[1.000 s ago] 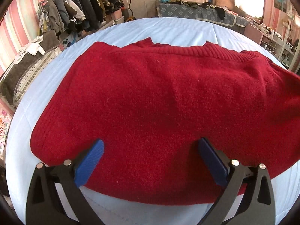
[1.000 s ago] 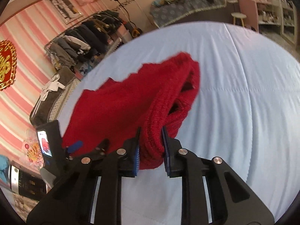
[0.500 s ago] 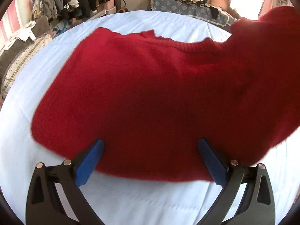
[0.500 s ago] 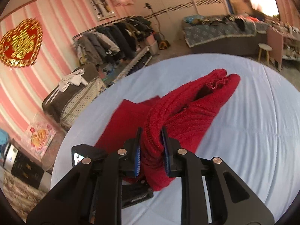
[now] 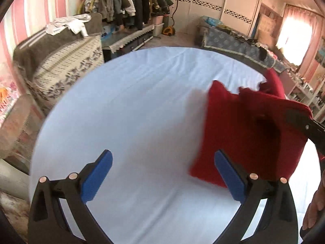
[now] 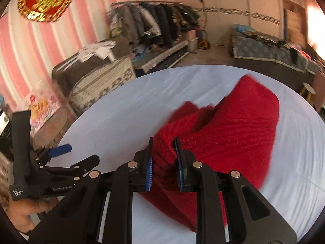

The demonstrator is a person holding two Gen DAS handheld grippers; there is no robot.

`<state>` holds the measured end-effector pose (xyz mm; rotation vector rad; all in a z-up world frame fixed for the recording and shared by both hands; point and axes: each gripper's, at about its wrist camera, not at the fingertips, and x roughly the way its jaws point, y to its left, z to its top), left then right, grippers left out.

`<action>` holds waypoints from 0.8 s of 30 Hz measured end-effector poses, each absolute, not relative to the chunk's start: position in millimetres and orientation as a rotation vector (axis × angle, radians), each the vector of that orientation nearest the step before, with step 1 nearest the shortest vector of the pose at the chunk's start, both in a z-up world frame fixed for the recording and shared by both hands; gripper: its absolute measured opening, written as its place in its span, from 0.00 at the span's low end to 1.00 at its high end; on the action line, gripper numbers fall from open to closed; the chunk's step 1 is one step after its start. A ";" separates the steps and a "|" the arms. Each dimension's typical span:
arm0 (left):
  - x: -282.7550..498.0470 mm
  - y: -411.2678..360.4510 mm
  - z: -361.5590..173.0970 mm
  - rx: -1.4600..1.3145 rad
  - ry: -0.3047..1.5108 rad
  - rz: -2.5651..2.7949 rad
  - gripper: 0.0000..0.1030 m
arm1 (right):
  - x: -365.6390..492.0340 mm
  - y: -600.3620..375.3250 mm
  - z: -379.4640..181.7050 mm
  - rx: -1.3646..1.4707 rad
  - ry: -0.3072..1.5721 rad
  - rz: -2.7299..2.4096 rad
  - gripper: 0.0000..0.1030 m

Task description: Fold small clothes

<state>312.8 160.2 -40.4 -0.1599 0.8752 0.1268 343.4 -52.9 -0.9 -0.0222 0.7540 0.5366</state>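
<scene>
A red knit sweater [image 6: 233,134] lies bunched on the pale blue sheet [image 6: 126,113]. My right gripper [image 6: 164,162] is shut on a thick fold of the sweater and holds that edge lifted. In the left wrist view the sweater [image 5: 243,130] hangs at the right, doubled over, with the right gripper's black body at its far right edge. My left gripper [image 5: 162,168] is open and empty over bare sheet, left of the sweater; its right finger [image 5: 227,170] overlaps the sweater's lower edge in view. The left gripper also shows in the right wrist view [image 6: 61,150].
A clothes rack [image 5: 130,2] with dark garments stands at the back. A covered sofa [image 5: 61,61] is beside the bed on the left. A bench with a patterned blue cover [image 5: 233,42] is at the back right. Shelves line the right wall.
My right gripper has carried the sweater's edge over, folding it onto itself. The left gripper has swung left off the sweater and now looks at bare sheet.
</scene>
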 end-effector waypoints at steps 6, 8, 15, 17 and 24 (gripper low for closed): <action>301.1 189.9 -48.6 -0.128 0.866 0.186 0.98 | 355.7 8.4 -36.5 -0.028 0.822 0.563 0.19; 300.0 197.9 -54.9 -0.123 0.874 0.202 0.98 | 357.0 20.8 -54.6 -0.013 0.860 0.571 0.19; 300.3 216.8 -62.6 -0.156 0.887 0.227 0.98 | 352.8 18.2 -96.2 0.045 0.957 0.568 0.39; 300.8 214.4 -60.5 -0.149 0.887 0.224 0.98 | 344.4 7.8 -90.4 0.094 0.950 0.613 0.62; 318.4 174.6 -49.9 -0.119 0.881 0.125 0.98 | 300.7 -72.5 -23.0 0.181 0.780 0.576 0.91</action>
